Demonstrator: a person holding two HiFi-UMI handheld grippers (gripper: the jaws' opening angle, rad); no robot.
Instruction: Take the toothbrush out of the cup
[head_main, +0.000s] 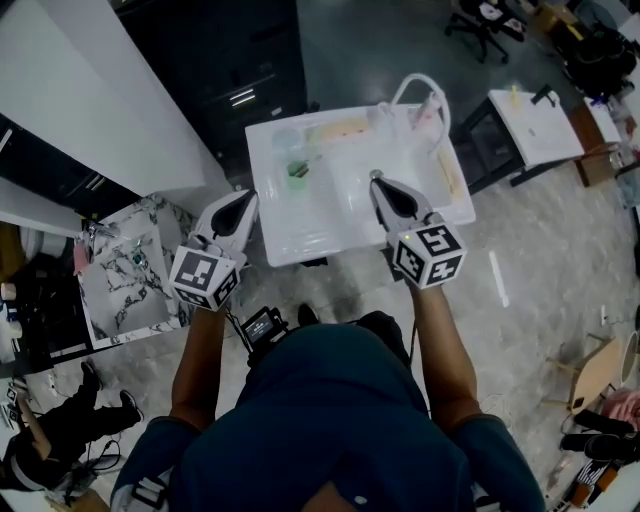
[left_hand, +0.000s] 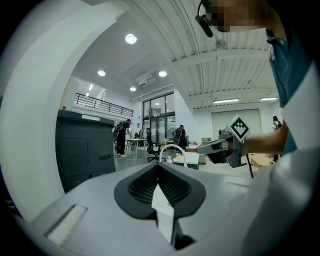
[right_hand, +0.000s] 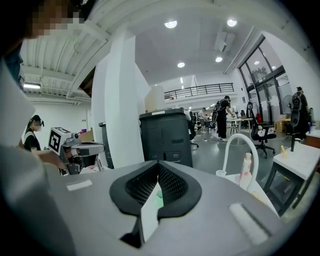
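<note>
A white sink (head_main: 300, 240) fills the middle of the head view, its faucet (head_main: 425, 88) at 1 o'clock. The left gripper (head_main: 248, 196) hangs over the sink's 8 o'clock edge with its jaws pressed together on nothing. The right gripper (head_main: 376, 179) is over the basin's centre, jaws likewise together and empty. The green cup (head_main: 298, 174) sits at the sink's 10 o'clock, well apart from both grippers. The toothbrush (head_main: 311, 160) stands in it, tipped toward 2 o'clock.

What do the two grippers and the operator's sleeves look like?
The left gripper and right gripper are light grey tapered shells with black ribbed lining inside the fingers. Each carries a white cube with black square markers. The person wears short dark teal sleeves.
</note>
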